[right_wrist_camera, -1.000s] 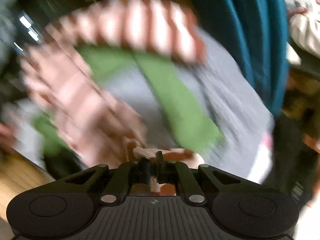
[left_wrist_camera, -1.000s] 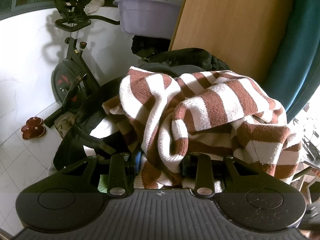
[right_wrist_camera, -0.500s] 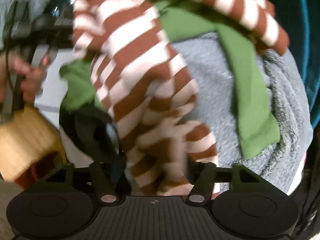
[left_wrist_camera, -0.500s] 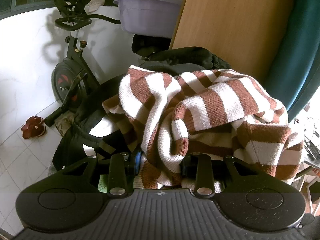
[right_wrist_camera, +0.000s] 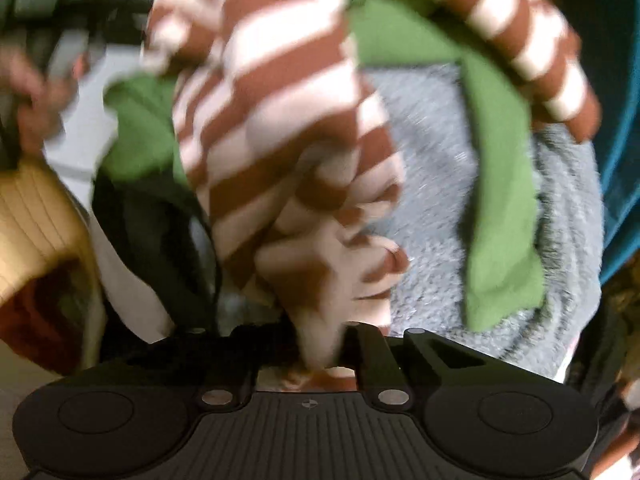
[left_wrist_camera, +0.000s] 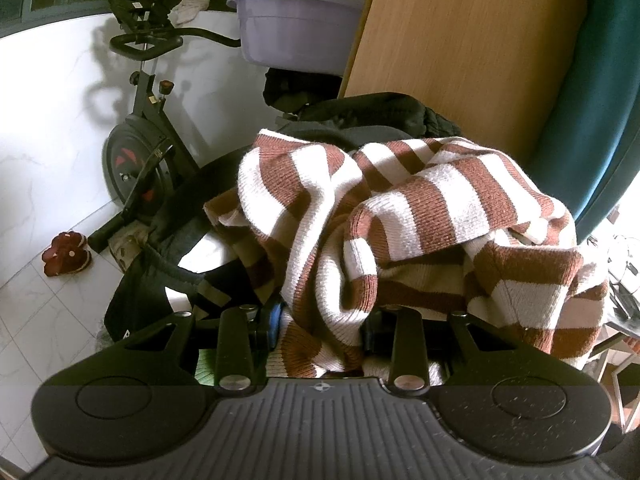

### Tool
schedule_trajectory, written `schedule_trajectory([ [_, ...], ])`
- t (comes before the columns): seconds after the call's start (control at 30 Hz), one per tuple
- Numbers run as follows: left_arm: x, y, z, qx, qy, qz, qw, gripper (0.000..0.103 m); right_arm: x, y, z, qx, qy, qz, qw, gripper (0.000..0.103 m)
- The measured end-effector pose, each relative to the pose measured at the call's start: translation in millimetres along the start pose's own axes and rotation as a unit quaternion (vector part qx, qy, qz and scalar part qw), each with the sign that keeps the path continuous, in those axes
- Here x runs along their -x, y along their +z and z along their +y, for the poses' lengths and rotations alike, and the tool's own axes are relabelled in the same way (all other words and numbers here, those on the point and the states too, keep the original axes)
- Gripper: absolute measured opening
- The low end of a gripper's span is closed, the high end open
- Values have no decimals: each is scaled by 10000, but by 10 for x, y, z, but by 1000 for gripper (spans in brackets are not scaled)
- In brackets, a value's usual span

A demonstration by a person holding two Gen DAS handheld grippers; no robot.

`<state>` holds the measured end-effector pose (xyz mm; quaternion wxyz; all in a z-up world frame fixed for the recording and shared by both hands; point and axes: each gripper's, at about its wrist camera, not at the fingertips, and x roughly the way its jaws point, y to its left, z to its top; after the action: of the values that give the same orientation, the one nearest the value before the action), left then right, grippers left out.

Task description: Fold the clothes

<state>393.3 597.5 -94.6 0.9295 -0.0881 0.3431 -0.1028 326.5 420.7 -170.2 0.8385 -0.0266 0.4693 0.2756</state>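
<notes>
A brown-and-white striped sweater lies bunched on a pile of clothes. One of its folds droops between the wide-apart fingers of my left gripper, which is open. In the blurred right wrist view the same sweater hangs in a long twisted bundle. My right gripper is pinched on the lower end of that bundle. Under the sweater lie a green garment and a grey fleece.
Black clothes lie behind the sweater. An exercise bike, a purple basin and red slippers are at the left. A wooden board and a teal cushion stand behind. A hand and a yellow sleeve show at the left.
The right gripper was shut a second ago, stood open half a second ago and is now pinched on the sweater's lower end. The left gripper and its view have not changed.
</notes>
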Motion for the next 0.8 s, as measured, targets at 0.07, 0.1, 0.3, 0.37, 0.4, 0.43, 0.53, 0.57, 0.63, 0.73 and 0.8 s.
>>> schedule_trajectory([
  [0.07, -1, 3, 7, 0, -19, 9, 10000, 36, 214, 61, -30, -175, 42, -169, 9997, 9],
  [0.1, -3, 5, 12, 0, -30, 16, 10000, 36, 325, 95, -50, -275, 82, -283, 9992, 9],
  [0.3, 2, 22, 5, -39, -55, 15, 10000, 36, 835, 232, -243, -938, 238, -1036, 9899, 8],
  [0.37, 16, 42, 3, -90, -60, 12, 9999, 35, 875, 311, -279, -826, 130, -1157, 9898, 8],
  [0.4, 26, 56, 12, -67, -86, 15, 9999, 35, 894, 343, -266, -719, 40, -1235, 9897, 8],
  [0.43, 37, 69, 20, -44, -112, 18, 9999, 35, 917, 380, -255, -622, -43, -1325, 9892, 8],
  [0.53, 72, 102, 43, 18, -151, 17, 9999, 35, 1079, 590, -227, -429, -241, -1841, 9817, 8],
  [0.57, 87, 112, 41, 23, -154, 5, 9999, 35, 1156, 675, -220, -348, -326, -2053, 9775, 8],
  [0.63, 137, 135, 25, 51, -175, -51, 9998, 35, 1341, 845, -198, -115, -514, -2436, 9684, 8],
  [0.73, 239, 191, -11, 83, -244, -243, 9994, 34, 1514, 1084, -82, 454, -857, -2924, 9514, 8],
  [0.8, 272, 233, -31, 94, -273, -317, 9991, 34, 1551, 1203, -163, 846, -1071, -2920, 9466, 8],
])
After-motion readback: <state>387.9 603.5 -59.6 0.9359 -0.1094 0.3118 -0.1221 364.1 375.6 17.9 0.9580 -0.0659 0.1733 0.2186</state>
